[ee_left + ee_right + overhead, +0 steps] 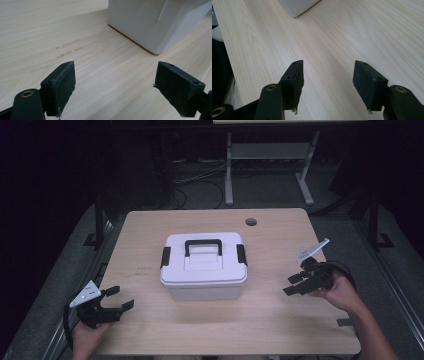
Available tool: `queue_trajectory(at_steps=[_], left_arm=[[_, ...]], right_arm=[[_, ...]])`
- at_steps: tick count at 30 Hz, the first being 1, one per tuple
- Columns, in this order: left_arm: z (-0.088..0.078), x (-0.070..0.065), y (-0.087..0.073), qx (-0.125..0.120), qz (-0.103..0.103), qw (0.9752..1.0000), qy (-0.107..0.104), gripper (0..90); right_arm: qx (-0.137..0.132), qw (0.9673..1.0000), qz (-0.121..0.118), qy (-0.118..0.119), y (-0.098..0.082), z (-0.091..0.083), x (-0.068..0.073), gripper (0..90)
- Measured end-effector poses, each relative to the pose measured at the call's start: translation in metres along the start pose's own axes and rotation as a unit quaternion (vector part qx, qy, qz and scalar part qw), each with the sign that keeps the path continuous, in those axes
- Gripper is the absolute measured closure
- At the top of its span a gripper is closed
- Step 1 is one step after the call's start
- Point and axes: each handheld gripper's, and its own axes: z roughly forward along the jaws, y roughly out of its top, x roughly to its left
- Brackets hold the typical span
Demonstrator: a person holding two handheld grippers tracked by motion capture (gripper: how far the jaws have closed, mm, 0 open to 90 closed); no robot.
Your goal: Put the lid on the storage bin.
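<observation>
A white plastic box (204, 266) with a black carry handle (203, 245) and black side latches sits shut at the middle of the wooden table (150, 230). My left gripper (120, 297) rests near the table's front left corner, open, jaws empty and pointing toward the box. In the left gripper view a corner of the box (155, 22) lies ahead of the two black pads (61, 85). My right gripper (295, 284) hovers right of the box, open and empty, pointing left at it. The right gripper view has the box's corner (297, 6) at the top.
A round cable hole (251, 222) is in the table's far right area. Beyond the table stand a white desk frame (270, 155) and cables on a dark floor. Bare wood surrounds the box on all sides.
</observation>
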Motion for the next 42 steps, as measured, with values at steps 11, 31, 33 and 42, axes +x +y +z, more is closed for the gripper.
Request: queue_trajectory(at_steps=[11, 31, 33, 42], left_arm=[[0.001, 0.000, 0.000, 0.003, 0.000, 1.0000, -0.001, 16.0], [0.002, -0.003, 0.000, 0.006, 0.003, 1.0000, -0.002, 16.0], [0.002, -0.003, 0.001, 0.005, 0.003, 1.0000, -0.002, 16.0], [0.003, -0.003, 0.000, 0.006, 0.001, 1.0000, -0.004, 16.0]], right_arm=[[-0.009, 0.9999, 0.010, 0.003, -0.014, 0.003, -0.001, 41.3], [-0.025, 0.9994, 0.024, 0.008, -0.036, 0.002, 0.002, 41.4], [-0.026, 0.9993, 0.027, 0.009, -0.038, 0.002, 0.003, 41.2], [-0.031, 0.9988, 0.036, 0.012, -0.050, 0.003, 0.004, 41.2]])
